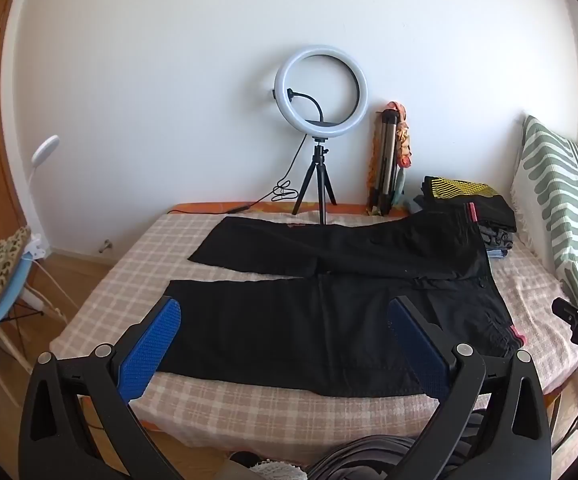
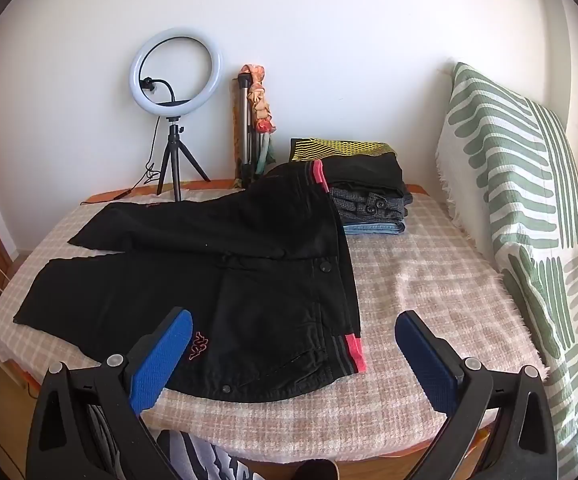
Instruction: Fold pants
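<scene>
Left wrist view: pants flat, both claws wide open, empty.
Your left gripper (image 1: 285, 312) faces the leg of the black pants (image 1: 329, 300) at twelve o'clock; legs run toward nine. Your right gripper (image 2: 293, 328) probably sits nearer the waistband (image 2: 353, 348), at one o'clock, on the bed (image 2: 429, 280).

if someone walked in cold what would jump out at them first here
The black pants spread flat across the checked bed cover, legs apart and running left, waistband with its pink tabs to the right. Behind them a lit ring light stands on a small tripod against the white wall, and a stack of folded clothes sits at the far right by a green-striped pillow. In the foreground, the left tool and right tool are both wide open, holding nothing.
</scene>
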The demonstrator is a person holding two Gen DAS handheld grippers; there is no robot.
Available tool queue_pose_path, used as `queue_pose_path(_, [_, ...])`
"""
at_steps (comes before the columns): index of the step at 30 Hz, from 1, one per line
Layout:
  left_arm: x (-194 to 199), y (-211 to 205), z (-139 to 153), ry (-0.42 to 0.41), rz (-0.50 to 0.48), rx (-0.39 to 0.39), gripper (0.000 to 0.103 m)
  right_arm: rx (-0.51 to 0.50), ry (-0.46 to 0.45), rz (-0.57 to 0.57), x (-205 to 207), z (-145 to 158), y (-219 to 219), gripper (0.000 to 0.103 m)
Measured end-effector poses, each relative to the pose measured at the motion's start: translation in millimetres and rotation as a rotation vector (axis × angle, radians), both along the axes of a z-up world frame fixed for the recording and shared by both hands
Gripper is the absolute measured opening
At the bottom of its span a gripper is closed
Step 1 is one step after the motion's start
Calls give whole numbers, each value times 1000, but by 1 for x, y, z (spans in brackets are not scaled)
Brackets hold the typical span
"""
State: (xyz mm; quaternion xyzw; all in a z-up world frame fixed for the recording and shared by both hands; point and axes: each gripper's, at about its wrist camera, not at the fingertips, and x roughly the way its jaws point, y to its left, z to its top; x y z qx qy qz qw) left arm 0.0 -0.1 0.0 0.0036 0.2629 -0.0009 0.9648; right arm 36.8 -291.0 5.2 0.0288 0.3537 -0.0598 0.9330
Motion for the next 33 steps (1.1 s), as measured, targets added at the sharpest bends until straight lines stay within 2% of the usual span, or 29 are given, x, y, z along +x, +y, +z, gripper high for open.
queue_pose_path(33, [1,-4,-1,-1,-7,-1,103,1,3,2,1,-4,1,103])
